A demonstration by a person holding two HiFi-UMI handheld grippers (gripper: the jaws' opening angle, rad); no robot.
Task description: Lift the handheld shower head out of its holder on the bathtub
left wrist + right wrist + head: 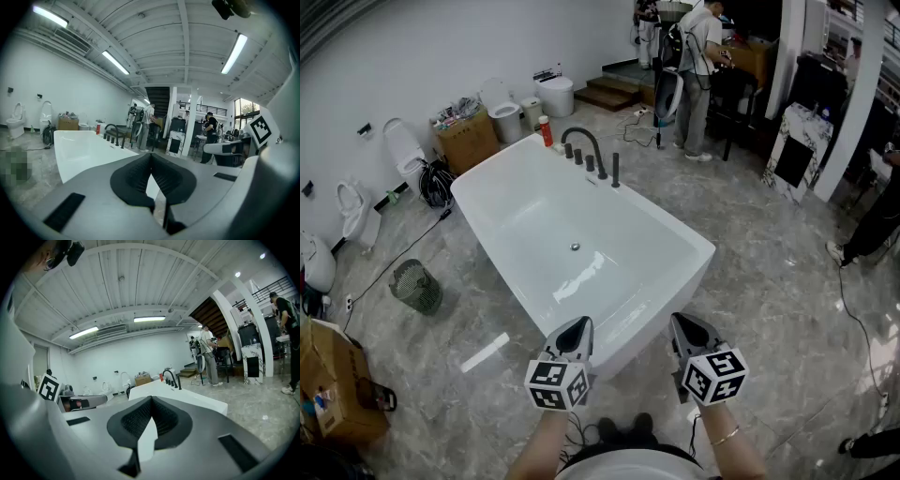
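Left gripper view and right gripper view: the left gripper (151, 157) and right gripper (151, 400) are seen clenched, nothing held. Both are held at the near end of the tub (502, 165). The shower head (615, 171) is stood on the far rim, well apart. Reaching must be started, jaws opened.

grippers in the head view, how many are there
2: the left gripper at bottom centre-left and the right gripper beside it on the right, both near the bathtub's close end.
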